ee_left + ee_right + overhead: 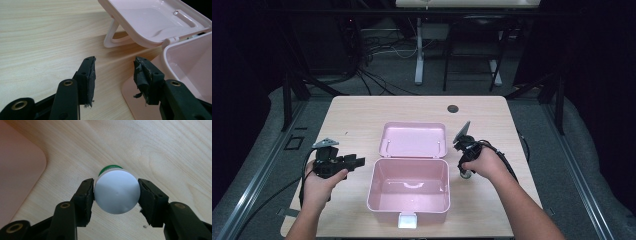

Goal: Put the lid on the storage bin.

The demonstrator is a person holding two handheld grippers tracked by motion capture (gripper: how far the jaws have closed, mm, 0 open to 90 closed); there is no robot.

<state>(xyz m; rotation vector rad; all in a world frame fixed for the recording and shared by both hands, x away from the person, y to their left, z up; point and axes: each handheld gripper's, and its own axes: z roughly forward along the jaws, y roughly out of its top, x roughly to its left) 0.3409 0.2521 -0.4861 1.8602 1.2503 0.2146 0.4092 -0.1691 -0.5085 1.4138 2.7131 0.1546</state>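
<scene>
There was one pink box (408, 192) on the table (357, 112), and it had one lid (413, 139) swung open and leaning back behind it. There was one small bottle (116, 191) with a white cap. Two hands held two claws, one each.

The box was smooth, shiny plastic with round corners, a deep tub shape. A little white clasp (407, 220) sat on its front wall. The lid was the same pink plastic, flat and wide. The table was pale wood with wavy lines in it, and it had one small dark round hole (453, 108) near the far edge.

The bottle stood just to the right of the box, on the bare wood. Its cap was a smooth white circle, and a bit of green showed under it. It stood up straight, so its long way ran up and down and its cap faced the camera on the claw.

The right claw (116, 195) pointed down over the bottle. Its jaws stood wide, one on each side of the cap, very close to it, and I could not tell if the pads pressed on it.

The left claw (113, 75) was to the left of the box, wide open, with nothing in it
</scene>
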